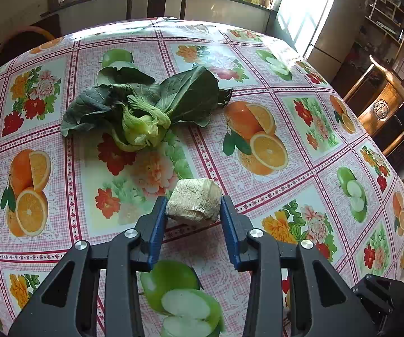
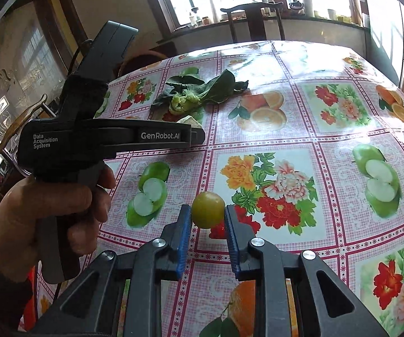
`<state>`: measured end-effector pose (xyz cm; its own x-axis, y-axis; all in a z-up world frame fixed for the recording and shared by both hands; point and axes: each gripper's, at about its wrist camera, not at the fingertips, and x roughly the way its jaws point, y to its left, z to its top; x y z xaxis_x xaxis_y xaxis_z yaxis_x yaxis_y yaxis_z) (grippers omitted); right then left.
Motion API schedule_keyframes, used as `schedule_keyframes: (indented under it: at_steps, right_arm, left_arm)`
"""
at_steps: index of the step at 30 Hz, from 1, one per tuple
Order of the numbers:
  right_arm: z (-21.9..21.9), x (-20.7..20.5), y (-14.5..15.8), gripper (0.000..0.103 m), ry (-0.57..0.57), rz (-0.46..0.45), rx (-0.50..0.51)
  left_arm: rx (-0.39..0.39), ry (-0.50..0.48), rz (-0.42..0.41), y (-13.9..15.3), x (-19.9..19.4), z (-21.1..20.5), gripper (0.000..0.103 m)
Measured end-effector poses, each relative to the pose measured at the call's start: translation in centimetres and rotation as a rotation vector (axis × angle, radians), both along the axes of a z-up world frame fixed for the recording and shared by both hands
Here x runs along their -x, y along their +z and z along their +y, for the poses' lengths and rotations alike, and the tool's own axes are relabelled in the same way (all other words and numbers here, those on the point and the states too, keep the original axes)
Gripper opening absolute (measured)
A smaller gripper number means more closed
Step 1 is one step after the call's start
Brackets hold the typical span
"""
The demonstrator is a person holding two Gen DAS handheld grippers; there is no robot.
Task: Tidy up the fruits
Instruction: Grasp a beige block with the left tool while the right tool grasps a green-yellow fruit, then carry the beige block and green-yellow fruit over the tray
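Yellow-green and round, the little fruit (image 2: pixel 208 209) sits right between the blue pads of your right gripper (image 2: pixel 208 216), and the jaws are clamped on it, both pads pressing its sides. It hangs low over the desk (image 2: pixel 342 129), above the printed flowers of the oilcloth; whether it has lifted clear of the cloth, I cannot tell.

Over on your other side, the left gripper (image 1: pixel 193 210) has the pale, fibrous chunk (image 1: pixel 193 203) between its pads. They sit tight against both flanks, so I call that one gripped too. That chunk looks like a cut piece of root or stem more than a fruit, but I cannot be sure.

Further out, the leafy green vegetable (image 1: pixel 140 109) lies on the desk beyond the chunk, well apart from both grippers and untouched. In the right wrist view your hand (image 2: pixel 53 213) wraps the left gripper's handle, beside the fruit.

How far along are you? Early, I judge: two items are in hand, nothing looks sorted yet, and no bowl, basket or tray shows in either view. Placing both pieces is left, and the greens too, if they count.
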<state>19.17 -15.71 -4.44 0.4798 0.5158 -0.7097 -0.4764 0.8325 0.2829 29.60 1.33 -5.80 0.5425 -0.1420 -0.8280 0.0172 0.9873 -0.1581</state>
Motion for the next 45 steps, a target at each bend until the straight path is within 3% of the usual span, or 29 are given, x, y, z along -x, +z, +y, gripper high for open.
schedule_keyframes:
  at_steps: [27, 45]
  right_arm:
    - [1.1, 10.3, 4.2, 0.024, 0.094, -0.062, -0.076]
    - [4.5, 15.0, 5.3, 0.024, 0.202, -0.073, -0.100]
  left_arm:
    - [0.099, 0.140, -0.065, 4.4, 20.7, 4.0, 0.035]
    - [0.096, 0.215, -0.113, 5.3, 28.6, 6.3, 0.035]
